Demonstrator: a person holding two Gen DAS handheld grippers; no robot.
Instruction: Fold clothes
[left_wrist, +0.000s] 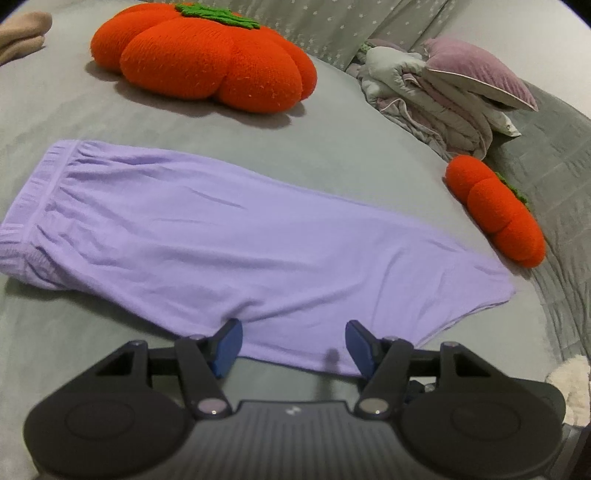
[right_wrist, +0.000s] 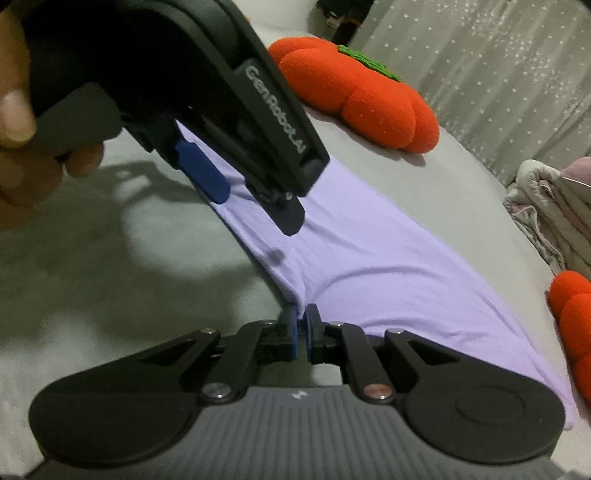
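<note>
Nearest us, our right gripper (right_wrist: 302, 325) pinches the lilac cotton trousers' (left_wrist: 207, 229) near hem while our left gripper (left_wrist: 293, 343) gapes empty, so lifting now could drag the fabric askew across the grey bed (left_wrist: 332, 147).

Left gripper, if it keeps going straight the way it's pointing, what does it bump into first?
Most likely the purple pants. The left gripper is open and tilted down, its fingers at the cloth's near edge. Depth is hard to judge, but the big orange pillow lies much farther back.

Grey bed (left_wrist: 325, 155), star-patterned curtain (right_wrist: 498, 74) behind.
</note>
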